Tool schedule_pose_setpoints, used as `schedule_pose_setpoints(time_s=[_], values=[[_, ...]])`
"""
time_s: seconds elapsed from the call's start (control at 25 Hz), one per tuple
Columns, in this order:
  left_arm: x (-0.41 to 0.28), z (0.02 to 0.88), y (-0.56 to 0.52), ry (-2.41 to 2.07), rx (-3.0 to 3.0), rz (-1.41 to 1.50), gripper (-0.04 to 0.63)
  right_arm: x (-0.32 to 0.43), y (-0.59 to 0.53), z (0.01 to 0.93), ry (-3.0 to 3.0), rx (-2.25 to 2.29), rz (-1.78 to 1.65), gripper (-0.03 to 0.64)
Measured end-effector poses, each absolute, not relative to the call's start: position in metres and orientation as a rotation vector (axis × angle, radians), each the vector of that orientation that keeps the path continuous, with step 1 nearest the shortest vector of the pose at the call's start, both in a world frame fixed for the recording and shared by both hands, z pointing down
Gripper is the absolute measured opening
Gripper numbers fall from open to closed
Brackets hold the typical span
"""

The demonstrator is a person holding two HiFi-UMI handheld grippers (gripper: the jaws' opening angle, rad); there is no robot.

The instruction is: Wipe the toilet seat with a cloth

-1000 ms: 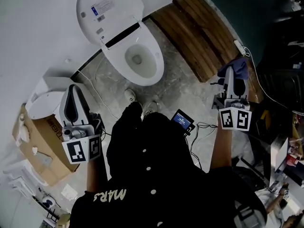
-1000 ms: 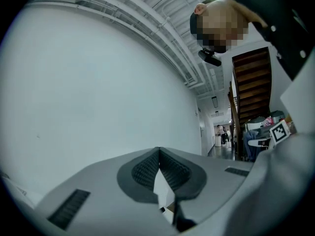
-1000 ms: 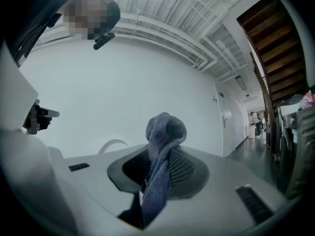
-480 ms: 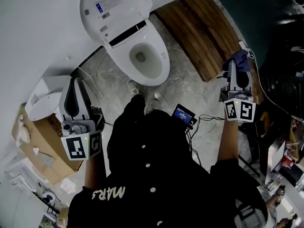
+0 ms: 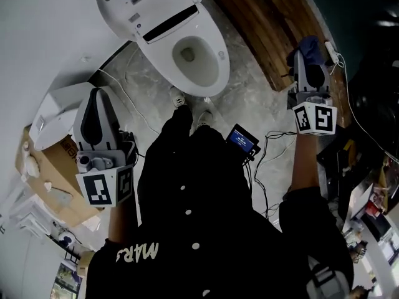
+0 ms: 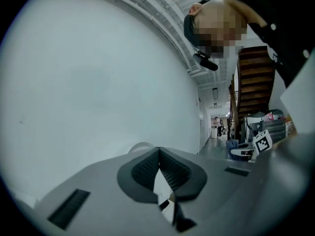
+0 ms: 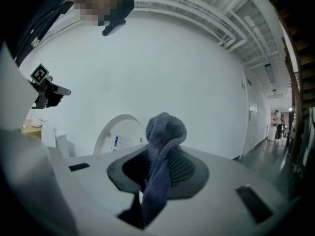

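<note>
The white toilet stands ahead of me with its lid (image 5: pixel 140 2) raised and the seat ring (image 5: pixel 215 83) down around the bowl. The lid (image 7: pixel 120 132) also shows in the right gripper view. My right gripper (image 5: pixel 309 58) is held to the right of the bowl, over the wooden platform's edge, shut on a blue-grey cloth (image 5: pixel 310 46). The cloth (image 7: pixel 165 132) sticks up in a bunch from between the jaws and hangs down behind them. My left gripper (image 5: pixel 95 97) is held left of the bowl near the wall, its pads (image 6: pixel 170 168) closed together with nothing between them.
A wooden platform (image 5: pixel 268 23) lies right of the toilet. A small device with a blue screen (image 5: pixel 240 139) and cables lie on the marble floor by my feet. A white fixture (image 5: pixel 56 108) and a cardboard box (image 5: pixel 47 170) stand at the left. Clutter fills the right edge.
The toilet has slid up and slightly right in the head view as I come closer. My right gripper has moved forward with the cloth still in it. The left gripper stays alongside.
</note>
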State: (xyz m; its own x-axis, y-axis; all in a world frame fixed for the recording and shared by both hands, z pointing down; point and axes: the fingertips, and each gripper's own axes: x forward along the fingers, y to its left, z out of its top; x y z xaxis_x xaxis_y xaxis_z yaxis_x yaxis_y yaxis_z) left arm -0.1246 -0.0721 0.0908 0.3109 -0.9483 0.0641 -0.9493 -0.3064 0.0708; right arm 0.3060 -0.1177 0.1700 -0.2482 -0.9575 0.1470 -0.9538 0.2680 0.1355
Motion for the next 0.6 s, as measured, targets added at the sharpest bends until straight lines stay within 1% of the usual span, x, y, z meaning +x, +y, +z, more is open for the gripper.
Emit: schedule_pose_setpoints(time_s=[0.2, 0.6], values=[[-0.123, 0.098, -0.083, -1.756, 2.47, 0.031, 0.008, 0.266, -0.153, 0.22, -2.397, 1.666, 0.032, 0.086], [-0.135, 0.14, -0.107, -1.696, 2.437, 0.049, 0.008, 0.176, -0.214, 0.33, -2.431, 1.439, 0.175, 0.086]])
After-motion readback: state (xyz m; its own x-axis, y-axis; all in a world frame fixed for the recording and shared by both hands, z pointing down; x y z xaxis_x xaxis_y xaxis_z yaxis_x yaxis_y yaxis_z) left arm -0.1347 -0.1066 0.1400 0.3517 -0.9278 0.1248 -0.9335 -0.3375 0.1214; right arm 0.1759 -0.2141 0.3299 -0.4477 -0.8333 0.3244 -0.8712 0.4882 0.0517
